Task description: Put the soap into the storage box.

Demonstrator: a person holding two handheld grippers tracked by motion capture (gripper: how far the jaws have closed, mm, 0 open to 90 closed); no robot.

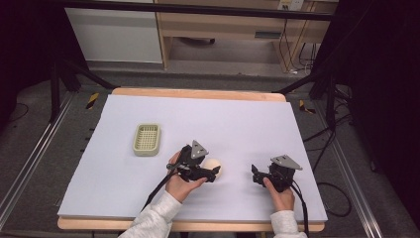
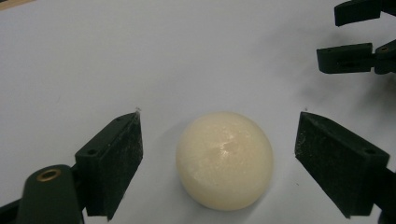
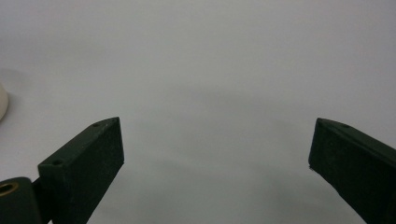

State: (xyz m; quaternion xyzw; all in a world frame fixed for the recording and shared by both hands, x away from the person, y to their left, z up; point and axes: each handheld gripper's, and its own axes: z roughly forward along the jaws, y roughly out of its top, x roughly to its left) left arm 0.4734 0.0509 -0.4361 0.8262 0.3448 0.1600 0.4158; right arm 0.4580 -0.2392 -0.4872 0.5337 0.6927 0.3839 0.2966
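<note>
A cream, rounded lump [image 2: 225, 161] lies on the white table sheet [image 1: 223, 119], a little left of the middle near the front. My left gripper [image 2: 220, 116] is open around it, one black jaw on each side, with white sheet showing between each pad and the lump. From above, the lump [image 1: 214, 165] peeks out just past the left gripper [image 1: 213, 173]. To its right my right gripper [image 1: 255, 174] rests low over the sheet and points left. Its jaws [image 3: 217, 123] stand wide open with nothing between them. The right gripper's jaw tips [image 2: 345, 32] also appear at the top right of the left gripper view.
A small pale green slotted basket [image 1: 136, 140] sits on the sheet to the left, behind the left hand. The sheet covers a wooden tabletop [image 1: 198, 93]. Black frame legs and cables stand around the table on the floor.
</note>
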